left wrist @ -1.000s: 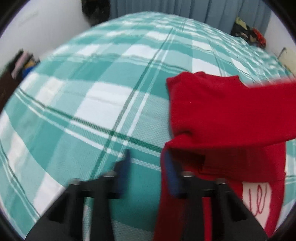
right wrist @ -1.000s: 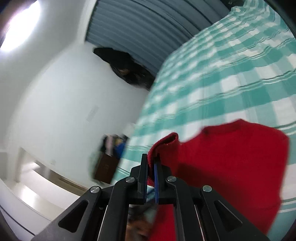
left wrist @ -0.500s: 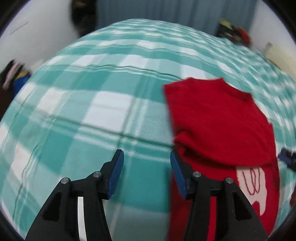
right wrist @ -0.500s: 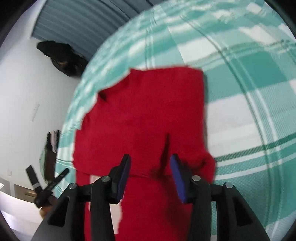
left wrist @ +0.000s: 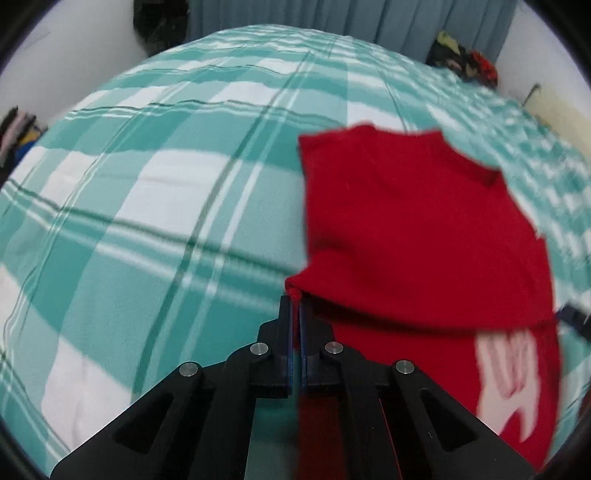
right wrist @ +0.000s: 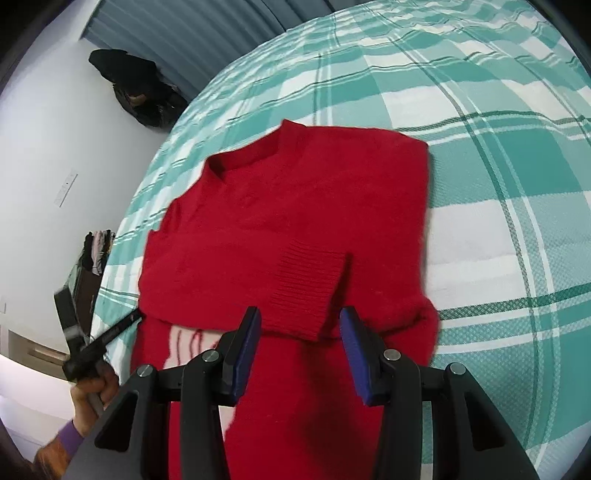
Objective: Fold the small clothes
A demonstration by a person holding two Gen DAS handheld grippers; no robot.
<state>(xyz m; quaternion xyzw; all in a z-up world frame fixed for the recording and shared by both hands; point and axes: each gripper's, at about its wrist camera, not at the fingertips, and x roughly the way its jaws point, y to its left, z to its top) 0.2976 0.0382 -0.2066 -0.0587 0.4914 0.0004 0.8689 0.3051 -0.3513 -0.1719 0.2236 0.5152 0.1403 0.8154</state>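
Left wrist view: left gripper (left wrist: 294, 308) points steeply down at the bed (left wrist: 155, 206), its black arms filling the lower middle of the picture.
Left fingers: they have just been closing and now stand pressed together, with a small red fold of the sweater's edge pinched at their tips.
Sweater in left view: red sweater (left wrist: 413, 236) lies on the bed to the right of the fingers, a sleeve folded across its body; the pinched corner is the near left end of that fold. A white pattern shows on the lower front, blurred.
Right wrist view: right gripper (right wrist: 300, 332) also tilts down over the bed (right wrist: 517, 206), just above the near part of the sweater (right wrist: 295, 206).
Right fingers: blue-padded fingers (right wrist: 247, 336) stand partly apart, nothing pressed between them.
Sweater against right fingers: ribbed cuff (right wrist: 306, 288) of the folded sleeve lies between and just beyond the two fingertips, flat on the sweater's body. Whether the tips touch the knit I cannot tell.
Sweater layout: neckline at the far end, hem toward the camera, body flat on the teal and white checked cover.
Left hand: at the lower left of the right wrist view a hand (right wrist: 90, 391) with a purple cuff grips the other gripper's handle beside the sweater's left edge.
Surroundings: grey-blue curtain (left wrist: 332, 18) behind the bed, white wall (right wrist: 55, 155) to the side.
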